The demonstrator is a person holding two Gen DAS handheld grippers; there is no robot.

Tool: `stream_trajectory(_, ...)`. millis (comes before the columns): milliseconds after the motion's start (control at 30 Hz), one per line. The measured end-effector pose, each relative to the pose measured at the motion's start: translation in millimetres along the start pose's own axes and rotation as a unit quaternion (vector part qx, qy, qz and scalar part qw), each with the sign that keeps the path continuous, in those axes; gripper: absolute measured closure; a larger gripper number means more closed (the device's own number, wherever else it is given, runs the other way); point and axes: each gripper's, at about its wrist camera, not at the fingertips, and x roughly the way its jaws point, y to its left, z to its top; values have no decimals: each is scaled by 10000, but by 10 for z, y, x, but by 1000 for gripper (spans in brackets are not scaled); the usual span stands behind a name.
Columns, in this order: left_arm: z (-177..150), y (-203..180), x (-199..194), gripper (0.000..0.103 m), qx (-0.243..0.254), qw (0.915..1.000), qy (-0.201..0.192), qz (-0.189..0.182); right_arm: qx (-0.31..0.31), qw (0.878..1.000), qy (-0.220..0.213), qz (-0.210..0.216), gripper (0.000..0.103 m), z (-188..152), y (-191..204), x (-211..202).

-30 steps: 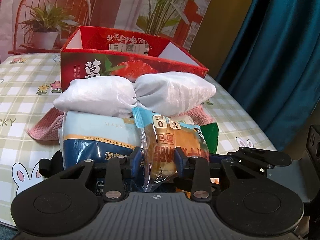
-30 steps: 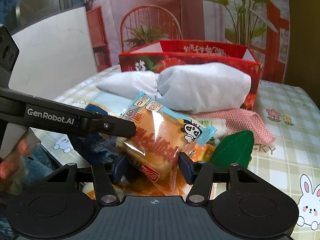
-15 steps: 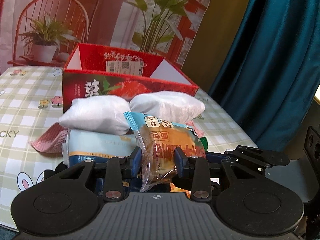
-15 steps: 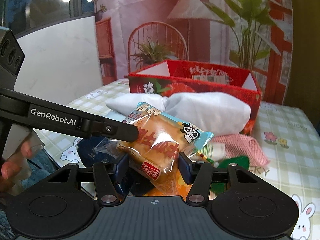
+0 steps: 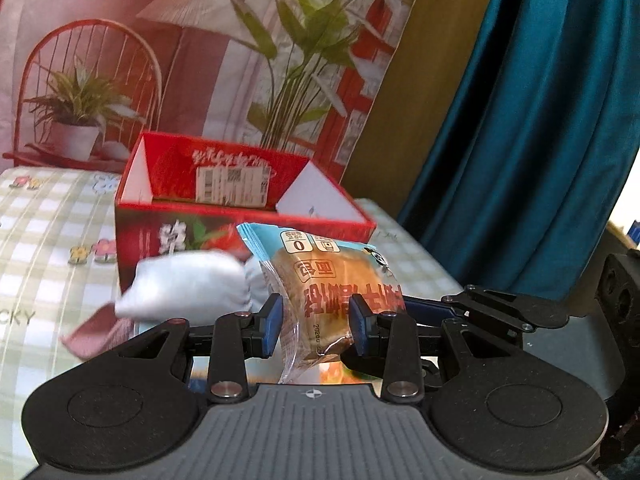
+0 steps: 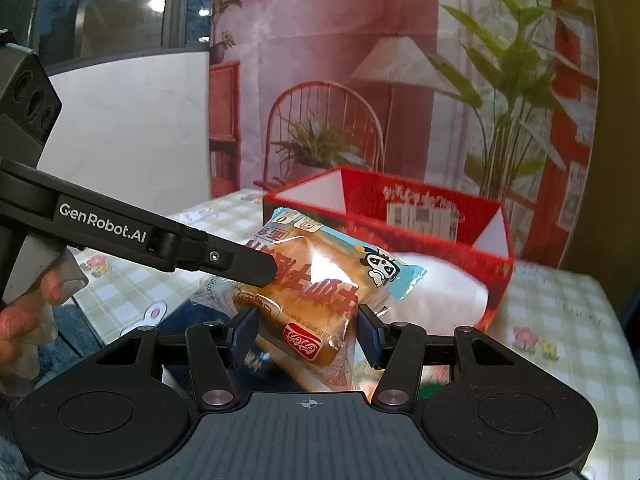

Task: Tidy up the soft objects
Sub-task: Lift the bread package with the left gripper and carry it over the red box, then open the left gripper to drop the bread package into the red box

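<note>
A packaged bread bun (image 5: 332, 280) in a clear and blue wrapper is held in the air by both grippers. My left gripper (image 5: 314, 320) is shut on its lower end. My right gripper (image 6: 307, 334) is shut on the same bun (image 6: 316, 276) from the other side. The left gripper's arm (image 6: 160, 232) crosses the right wrist view. An open red strawberry box (image 5: 240, 200) stands behind on the checked tablecloth; it also shows in the right wrist view (image 6: 420, 216). A white soft pillow-like bundle (image 5: 188, 288) lies in front of the box, below the bun.
A pink cloth (image 5: 100, 332) lies under the white bundle at the left. A teal curtain (image 5: 520, 120) hangs at the right of the table. A printed backdrop with a chair and plants stands behind the box. A hand (image 6: 24, 312) holds the left gripper's handle.
Both grippers have lifted the bread bun up off the pile, and the box and the white bundle now sit lower and farther in view. The blue wipes pack has dropped out of sight.
</note>
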Motion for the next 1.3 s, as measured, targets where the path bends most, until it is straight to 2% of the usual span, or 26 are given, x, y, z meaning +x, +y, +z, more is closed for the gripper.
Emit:
stream_trajectory(200,395,73,162,65,-33,9999,-71,-134,-158,9997,-185,28,53,379,-190,47)
stream_trajectory(433,875,77,609,65,145,9996,-208,-109,-449,9986,-262,-64,53,822,-601,342)
stream_trajectory(600,1087,125,1042,65,45,10000,-56,-52,-505,9983,-207,-207,53,993,-966,663)
stream_trajectory(933,1139,126,1553,65,183,9993,230,244,-585,9974,72,-420,53,903,-1331,1226)
stream_trajectory(1300,1112,115,1810,62,129,9980,552,293,-400,9975,332,-486,53,717,-1493,1389)
